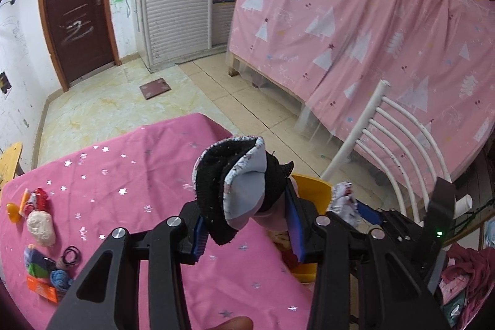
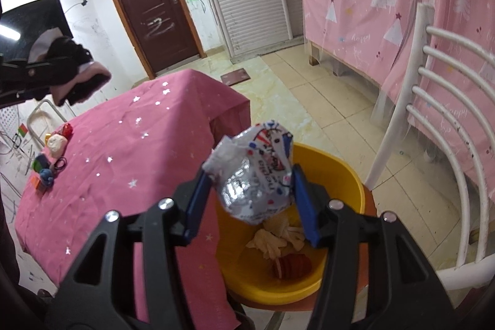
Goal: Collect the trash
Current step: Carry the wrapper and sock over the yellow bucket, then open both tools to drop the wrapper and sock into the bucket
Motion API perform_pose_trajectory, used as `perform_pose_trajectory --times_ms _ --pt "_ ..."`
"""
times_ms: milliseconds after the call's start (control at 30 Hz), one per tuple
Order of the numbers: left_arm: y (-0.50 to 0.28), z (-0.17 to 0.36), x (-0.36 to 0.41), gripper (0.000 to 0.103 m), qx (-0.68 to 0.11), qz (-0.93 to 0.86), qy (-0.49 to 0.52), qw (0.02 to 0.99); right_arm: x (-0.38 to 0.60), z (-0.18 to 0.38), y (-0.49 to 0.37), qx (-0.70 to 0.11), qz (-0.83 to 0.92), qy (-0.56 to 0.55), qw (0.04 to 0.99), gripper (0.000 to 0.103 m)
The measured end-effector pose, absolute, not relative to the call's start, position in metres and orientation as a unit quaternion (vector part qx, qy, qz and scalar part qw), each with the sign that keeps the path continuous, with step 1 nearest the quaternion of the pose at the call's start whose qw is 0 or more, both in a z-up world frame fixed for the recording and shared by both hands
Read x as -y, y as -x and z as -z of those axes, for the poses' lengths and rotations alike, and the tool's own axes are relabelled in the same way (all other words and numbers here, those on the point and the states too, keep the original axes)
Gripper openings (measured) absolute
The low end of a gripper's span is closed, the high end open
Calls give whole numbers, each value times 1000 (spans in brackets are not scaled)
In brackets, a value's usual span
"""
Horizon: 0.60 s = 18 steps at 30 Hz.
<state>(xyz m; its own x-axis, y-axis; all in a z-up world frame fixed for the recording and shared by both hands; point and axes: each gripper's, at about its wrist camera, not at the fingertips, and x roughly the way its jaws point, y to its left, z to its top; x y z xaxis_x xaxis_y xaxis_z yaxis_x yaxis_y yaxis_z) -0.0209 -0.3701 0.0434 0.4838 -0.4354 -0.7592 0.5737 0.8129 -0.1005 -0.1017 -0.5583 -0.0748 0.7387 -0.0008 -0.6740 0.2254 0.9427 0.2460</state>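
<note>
The right hand-held gripper [image 2: 247, 197] is seen with a crumpled foil wrapper [image 2: 256, 172] between its jaws, directly over the yellow basin [image 2: 349, 175]; whether both pads still press it cannot be told. The wrapper should be dropped only while centred above the basin. A black-and-pale cloth [image 1: 238, 190] is clamped in the left hand-held gripper [image 1: 247, 225], above the counter [image 1: 139, 175] edge.

Black left gripper [image 1: 246, 226], silver screws, apparently blue-padded jaws.
</note>
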Motion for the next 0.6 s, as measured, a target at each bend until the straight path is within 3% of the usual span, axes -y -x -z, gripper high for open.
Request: perform_pose_trajectory --times_ms 333,467,600 --pt "25 -21 409 36 -448 306 -92 835 580 88 106 -355 59 -196 912 60" --pt "25 -14 419 37 -454 306 -95 831 577 91 103 -359 48 -196 911 70" --pt "25 -10 427 39 -460 305 -97 828 574 94 99 -366 43 -191 910 71"
